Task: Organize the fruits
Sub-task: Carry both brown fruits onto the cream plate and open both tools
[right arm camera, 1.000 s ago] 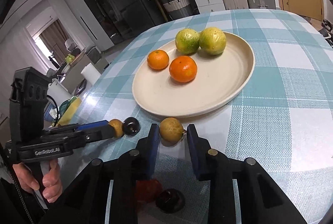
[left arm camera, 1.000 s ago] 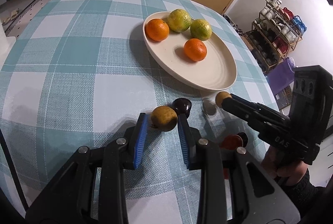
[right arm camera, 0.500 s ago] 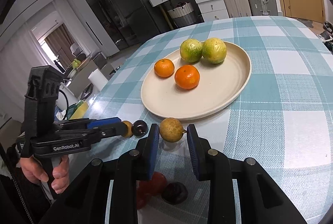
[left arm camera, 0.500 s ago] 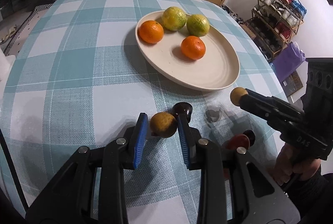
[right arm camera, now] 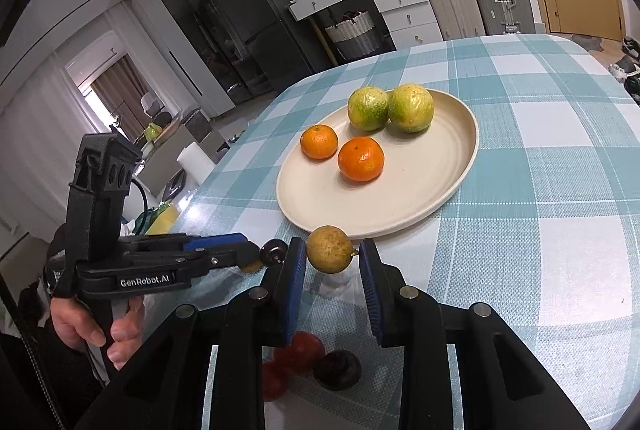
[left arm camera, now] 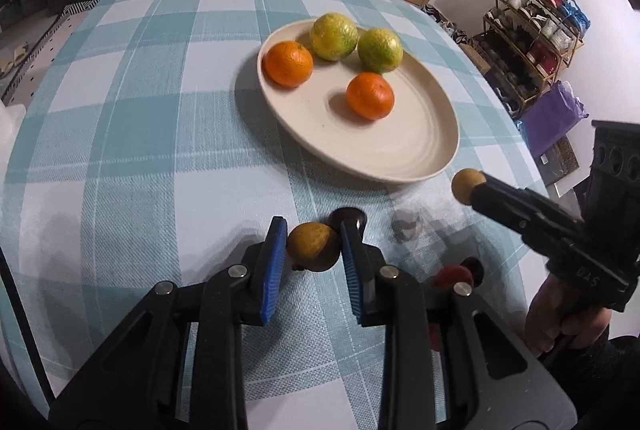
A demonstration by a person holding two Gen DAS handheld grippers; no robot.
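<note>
Both tools have risen since a second ago, each lifting a small brown-yellow fruit off the checked surface (left arm camera: 120, 150). Left tool (left arm camera: 312, 250) pinches its fruit (left arm camera: 313, 247) between blue pads, hovering beside a dark fruit (left arm camera: 347, 216). Right tool (right arm camera: 332, 254) clamps its own fruit (right arm camera: 329, 249) just short of the cream plate (right arm camera: 460, 166), where two oranges and two green citrus sit. Red and dark fruits (right arm camera: 320, 362) lie below.
</note>
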